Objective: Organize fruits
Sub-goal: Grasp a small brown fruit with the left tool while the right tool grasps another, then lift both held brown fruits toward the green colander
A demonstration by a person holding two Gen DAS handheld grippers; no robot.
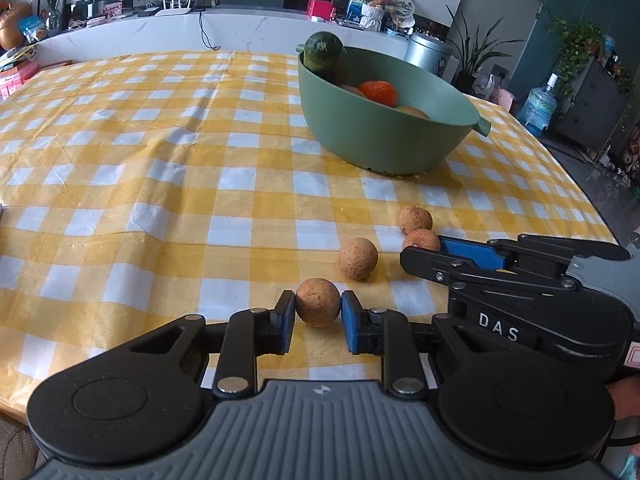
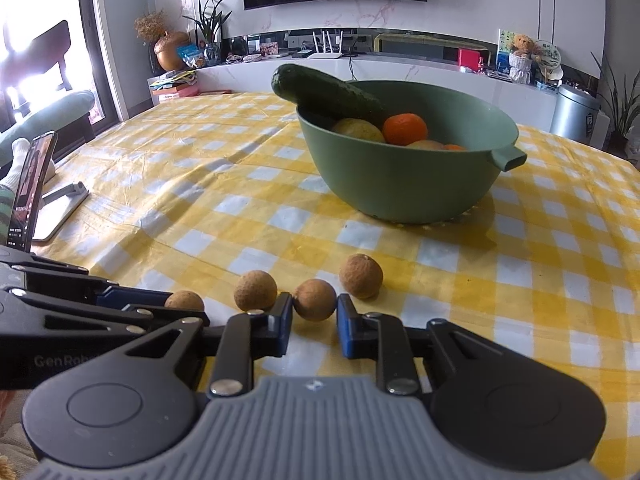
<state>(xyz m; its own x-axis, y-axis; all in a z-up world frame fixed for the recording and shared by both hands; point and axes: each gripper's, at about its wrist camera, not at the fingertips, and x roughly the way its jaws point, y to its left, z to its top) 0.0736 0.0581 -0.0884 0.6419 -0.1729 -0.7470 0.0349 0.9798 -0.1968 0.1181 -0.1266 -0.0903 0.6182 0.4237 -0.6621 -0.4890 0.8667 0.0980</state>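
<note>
On the checked surface [image 1: 160, 160], four small brown fruits are laid in a row before the green bowl [image 1: 380, 136]. The nearest fruit [image 1: 318, 302] is pinched by the left hand-held gripper [image 1: 318, 320]. The third fruit [image 2: 315, 299] is bracketed by the right hand-held gripper [image 2: 314, 326], touched only by its left finger, not clamped.

The left gripper [image 1: 318, 314] is reaching low and level, its blue pads [image 1: 351, 322] pressing both sides of a small round fruit [image 1: 318, 302]. The right gripper [image 2: 314, 314] is lying just beside it, equally low, jaws slightly parted around another fruit [image 2: 315, 299], the left pad touching, the right pad [image 2: 346, 322] standing just clear.
</note>
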